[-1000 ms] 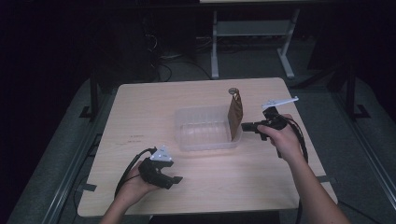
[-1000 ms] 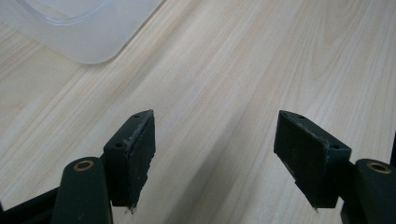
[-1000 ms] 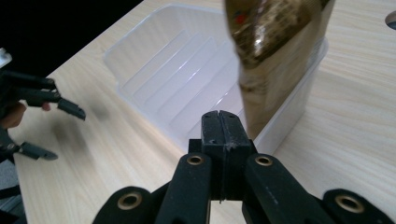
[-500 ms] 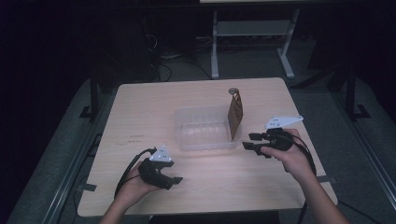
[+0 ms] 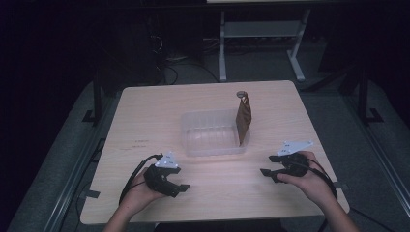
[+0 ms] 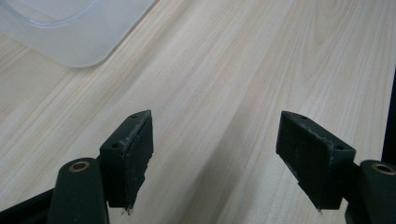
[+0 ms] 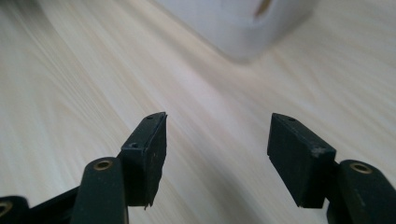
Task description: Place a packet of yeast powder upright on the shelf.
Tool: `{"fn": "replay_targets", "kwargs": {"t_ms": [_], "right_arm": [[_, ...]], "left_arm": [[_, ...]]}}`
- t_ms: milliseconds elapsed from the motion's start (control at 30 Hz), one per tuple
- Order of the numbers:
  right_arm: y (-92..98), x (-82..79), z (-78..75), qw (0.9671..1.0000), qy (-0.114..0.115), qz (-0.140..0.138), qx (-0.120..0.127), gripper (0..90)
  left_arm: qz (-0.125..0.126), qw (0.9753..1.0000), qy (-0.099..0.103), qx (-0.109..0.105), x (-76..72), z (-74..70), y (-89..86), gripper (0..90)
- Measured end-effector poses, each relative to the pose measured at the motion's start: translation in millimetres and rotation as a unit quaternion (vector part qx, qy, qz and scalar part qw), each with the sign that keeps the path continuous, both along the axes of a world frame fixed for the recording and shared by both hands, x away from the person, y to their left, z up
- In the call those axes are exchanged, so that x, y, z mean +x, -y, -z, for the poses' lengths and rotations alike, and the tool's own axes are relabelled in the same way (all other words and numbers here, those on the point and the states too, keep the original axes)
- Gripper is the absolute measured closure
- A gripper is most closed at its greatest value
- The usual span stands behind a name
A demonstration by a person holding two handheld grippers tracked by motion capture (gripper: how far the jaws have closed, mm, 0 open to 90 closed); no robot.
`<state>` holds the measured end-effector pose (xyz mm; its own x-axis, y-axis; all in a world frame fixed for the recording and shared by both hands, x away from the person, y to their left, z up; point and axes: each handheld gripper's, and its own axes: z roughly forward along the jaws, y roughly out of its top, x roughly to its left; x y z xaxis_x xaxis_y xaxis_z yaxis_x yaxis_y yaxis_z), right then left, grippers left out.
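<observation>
The clear plastic container (image 5: 212, 133) sits mid-surface (image 5: 145, 111), with a brown paper pouch (image 5: 244, 121) standing upright at its right end. The left hand-held gripper (image 5: 179, 189) rests near the front left, jaws spread and empty. The right hand-held gripper (image 5: 269, 175) lies near the front right, jaws likewise spread, well apart from the container.

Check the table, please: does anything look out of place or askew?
One thing: a brown pouch stands on end in the clear plastic container, leaning on its right wall and sticking out above the rim. Both grippers sit open over bare tabletop.
</observation>
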<state>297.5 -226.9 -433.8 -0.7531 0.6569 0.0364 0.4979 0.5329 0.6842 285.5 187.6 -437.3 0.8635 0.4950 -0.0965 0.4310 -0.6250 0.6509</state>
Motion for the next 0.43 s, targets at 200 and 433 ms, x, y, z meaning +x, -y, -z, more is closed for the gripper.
{"fn": "replay_targets", "kwargs": {"t_ms": [200, 433], "right_arm": [[-3.0, 2.1, 8.1, 0.9997, -0.009, -0.007, -0.021, 37.0], [-0.5, 3.1, 8.4, 0.9998, -0.013, -0.011, -0.013, 36.1]], "left_arm": [[0.005, 1.0000, 0.003, 0.002, -0.6, -0.8, -0.7, 26.9], [0.003, 1.0000, 0.004, 0.000, 0.4, -1.9, -1.5, 26.9]]}}
